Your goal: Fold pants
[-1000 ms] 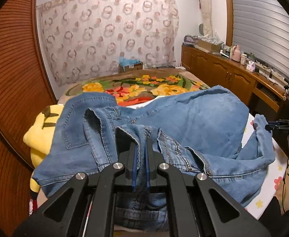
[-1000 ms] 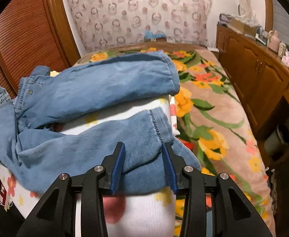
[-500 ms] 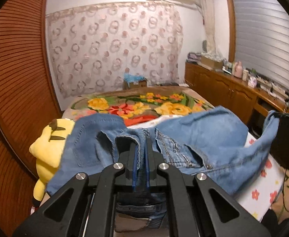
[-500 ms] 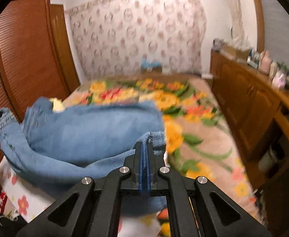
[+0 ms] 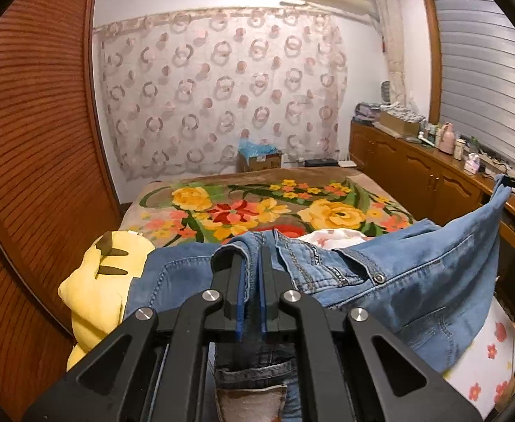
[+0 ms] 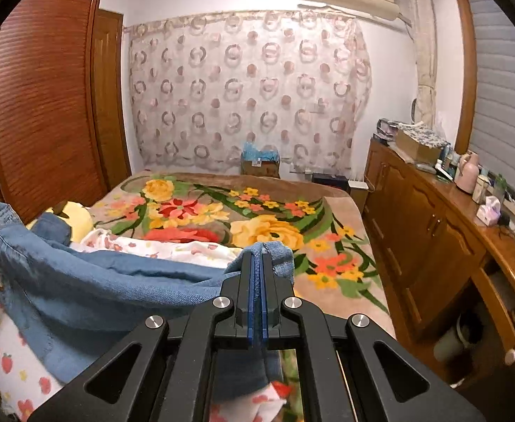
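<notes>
- Left gripper [image 5: 250, 263]: jaws clamped on the waistband of the jeans [image 5: 415, 281], denim pinched between the blue pads [image 5: 238, 292].
- Jeans spread right of the left gripper; seat and pocket rivet just to its right, a strip of cloth rising to the far right edge, pinched there by a dark tool tip, too small to make out.
- More denim hanging below the left gripper, pale lining showing at bottom.
- Yellow plush [image 5: 99, 281] left of the left gripper, partly under the denim.
- Right gripper [image 6: 257, 274]: jaws have just been closing, now shut on a hem of the jeans [image 6: 99, 288]; fold of cloth bunched over the fingertips.
- From the right gripper, denim sagging away to the left in a long sling, far end lifted at the left frame edge.
- White flowered sheet [image 6: 11, 358] under and behind the sling.
- Floral blanket [image 6: 257, 218] ahead of both grippers, covering the bed.
- Wooden cabinets [image 6: 433, 239] right of the right gripper, clutter on top.
- Patterned curtain [image 5: 222, 88] straight ahead on the far wall.
</notes>
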